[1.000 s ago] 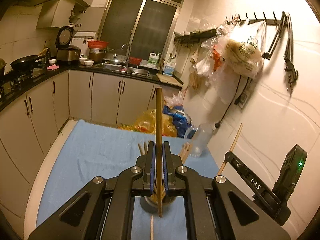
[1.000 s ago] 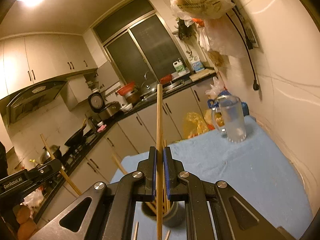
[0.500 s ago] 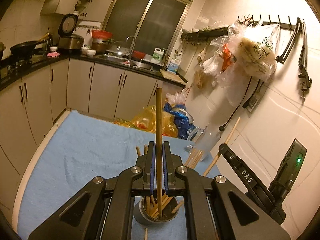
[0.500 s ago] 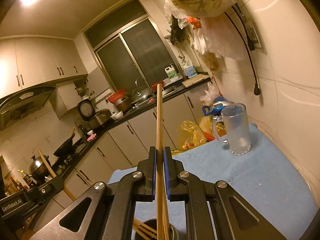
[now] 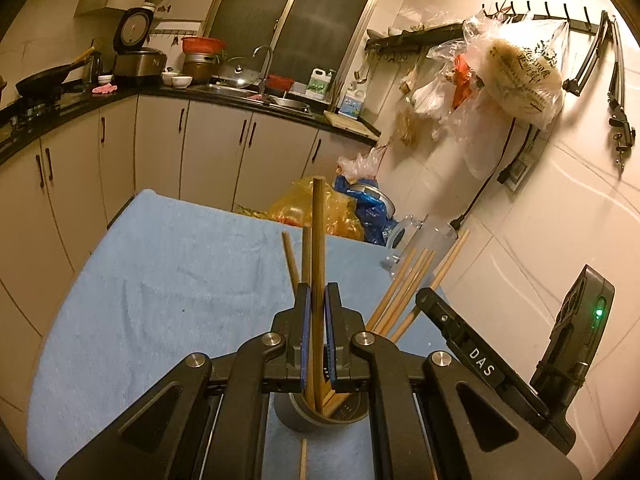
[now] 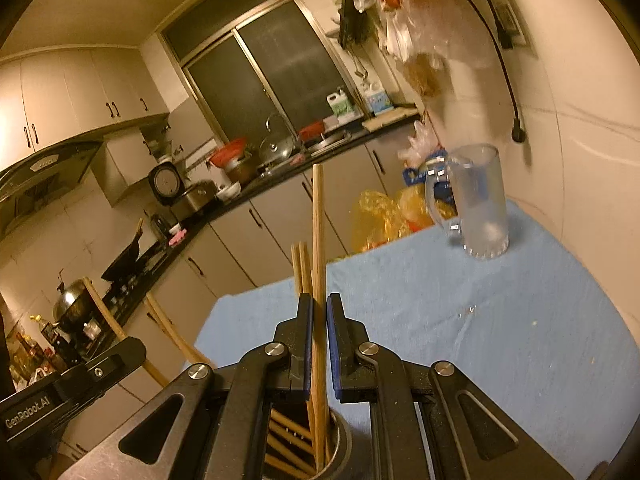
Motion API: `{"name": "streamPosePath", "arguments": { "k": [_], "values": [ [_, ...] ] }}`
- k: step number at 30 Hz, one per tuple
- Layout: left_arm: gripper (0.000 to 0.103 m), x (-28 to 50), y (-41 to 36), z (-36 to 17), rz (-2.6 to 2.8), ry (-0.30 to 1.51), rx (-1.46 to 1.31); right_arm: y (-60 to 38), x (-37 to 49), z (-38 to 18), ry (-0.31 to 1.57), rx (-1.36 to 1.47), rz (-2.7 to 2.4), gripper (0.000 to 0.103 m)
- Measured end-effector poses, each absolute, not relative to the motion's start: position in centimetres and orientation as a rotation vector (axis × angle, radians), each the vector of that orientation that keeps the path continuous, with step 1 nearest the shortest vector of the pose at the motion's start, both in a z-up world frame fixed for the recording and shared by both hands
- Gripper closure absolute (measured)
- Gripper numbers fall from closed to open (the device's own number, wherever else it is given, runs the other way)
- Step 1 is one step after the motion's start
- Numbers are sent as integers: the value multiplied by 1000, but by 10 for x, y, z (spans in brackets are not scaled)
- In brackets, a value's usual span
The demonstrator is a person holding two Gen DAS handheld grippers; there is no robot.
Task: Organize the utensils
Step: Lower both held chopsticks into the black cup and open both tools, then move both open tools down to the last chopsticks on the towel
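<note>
In the left wrist view my left gripper [image 5: 316, 292] is shut on an upright wooden chopstick [image 5: 318, 232]. Its lower end dips inside a grey metal cup [image 5: 296, 416] that stands on the blue cloth. Several more chopsticks [image 5: 404, 284] lean out of that cup to the right. In the right wrist view my right gripper [image 6: 319, 302] is shut on another upright chopstick [image 6: 317, 220]. That chopstick's lower end sits in the same cup [image 6: 340, 440] among the others. The two grippers hang side by side over the cup.
A frosted glass mug [image 6: 476, 208] stands at the far right of the blue-clothed table [image 6: 500, 320], close to the wall. One loose chopstick [image 5: 303, 460] lies on the cloth before the cup. Plastic bags sit beyond the table's far edge. Kitchen cabinets run along the left.
Both grippers have sunk toward the cup with their chopsticks still held. The chopsticks' lower ends now reach deeper into the cup, and the standing chopsticks rise higher around the fingers.
</note>
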State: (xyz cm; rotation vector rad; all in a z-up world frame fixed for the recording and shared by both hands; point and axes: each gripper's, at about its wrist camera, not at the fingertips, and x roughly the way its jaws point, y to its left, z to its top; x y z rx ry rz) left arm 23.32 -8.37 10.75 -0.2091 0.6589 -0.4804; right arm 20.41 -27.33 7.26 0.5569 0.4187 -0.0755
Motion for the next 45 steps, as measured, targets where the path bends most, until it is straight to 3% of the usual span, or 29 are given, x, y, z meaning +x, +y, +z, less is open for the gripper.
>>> {"name": "streamPosePath", "arguments": {
  "k": [10,14,16,21,34,45],
  "values": [
    [95,218,-69,113,-474,651,-215,-270,186,74,443,560,-40,86],
    [79,204,-56,113,-442,629,-221,-268,168,75,450,552,-35,80],
    [76,195,-46,109,-417,621,-215,-266,156,72,456,551,-33,74],
    [67,172,-18,79,-373,661,-213,-251,130,49,515,536,-3,73],
    [66,122,21,-36,-239,801,-132,-217,89,-45,686,555,-6,73],
    [66,125,30,-54,-241,825,-193,-201,97,-62,752,503,7,73]
  ]
}}
